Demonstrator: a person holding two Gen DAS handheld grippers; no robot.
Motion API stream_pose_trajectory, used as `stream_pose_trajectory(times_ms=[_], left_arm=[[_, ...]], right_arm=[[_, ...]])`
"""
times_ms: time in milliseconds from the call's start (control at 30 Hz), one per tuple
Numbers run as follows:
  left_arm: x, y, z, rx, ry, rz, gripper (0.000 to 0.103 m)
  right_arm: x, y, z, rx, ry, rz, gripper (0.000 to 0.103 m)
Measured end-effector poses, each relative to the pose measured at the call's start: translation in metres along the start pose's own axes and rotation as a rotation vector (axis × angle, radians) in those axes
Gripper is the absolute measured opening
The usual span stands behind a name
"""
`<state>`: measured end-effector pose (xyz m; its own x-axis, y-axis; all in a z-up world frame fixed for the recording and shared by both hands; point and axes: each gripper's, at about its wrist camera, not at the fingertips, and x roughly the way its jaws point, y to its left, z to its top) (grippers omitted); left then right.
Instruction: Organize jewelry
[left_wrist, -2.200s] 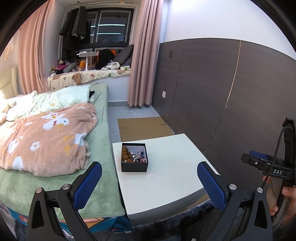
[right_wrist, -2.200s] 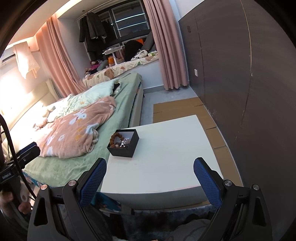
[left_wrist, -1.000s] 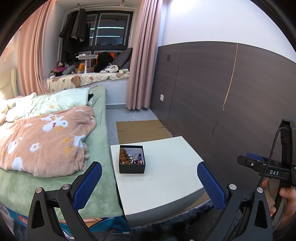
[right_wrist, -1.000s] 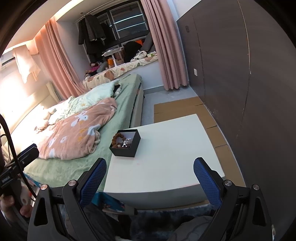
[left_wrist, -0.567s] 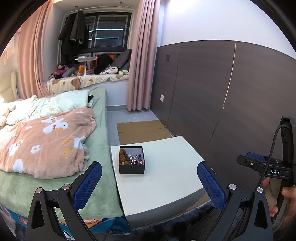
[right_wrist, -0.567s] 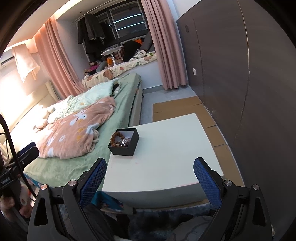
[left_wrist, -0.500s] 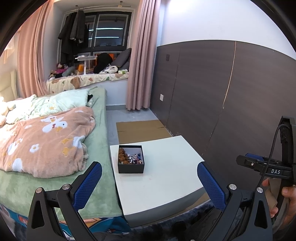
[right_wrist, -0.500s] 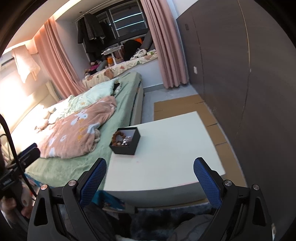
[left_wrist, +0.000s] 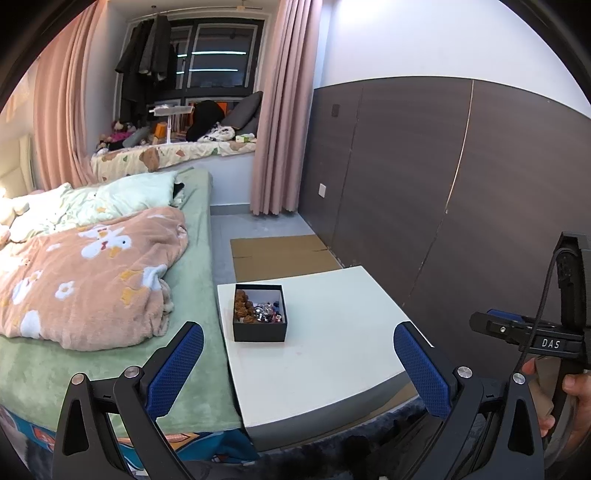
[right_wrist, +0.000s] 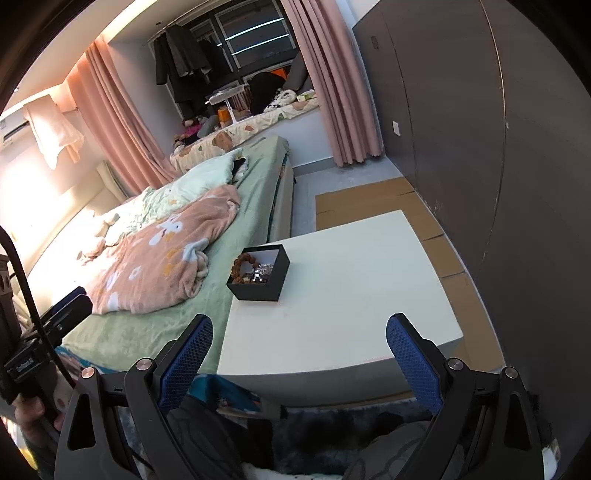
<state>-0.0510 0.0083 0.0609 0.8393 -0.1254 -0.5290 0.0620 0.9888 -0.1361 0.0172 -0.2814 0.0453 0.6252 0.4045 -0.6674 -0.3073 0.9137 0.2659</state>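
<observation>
Beside green bed (left_wrist: 192, 258) — white table (left_wrist: 332, 350) | black box (left_wrist: 260, 330) on it

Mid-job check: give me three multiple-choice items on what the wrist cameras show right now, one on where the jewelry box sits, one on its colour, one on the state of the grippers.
1. Where is the jewelry box?
A. on the bed
B. on the white table, near the edge beside the bed
C. on the floor

2. What colour is the box outside?
A. black
B. red
C. white

3. How are the left gripper and right gripper?
A. both open, empty
B. left shut on a bracelet
C. both shut

Answers: 1 B, it stands on the tabletop by the bedside edge. 2 A, its walls are black. 3 A, blue pads stand wide apart with nothing between.
</observation>
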Motion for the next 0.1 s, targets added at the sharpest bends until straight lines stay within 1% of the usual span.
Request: stream_pose_trajectory(times_ms=[100], left_arm=[[0.003,-0.0009,-0.0002,0.003,0.0,-0.002,0.103]], right_arm=[[0.0029,-0.0009,-0.0019,0.006,0.003,-0.003,0.095]])
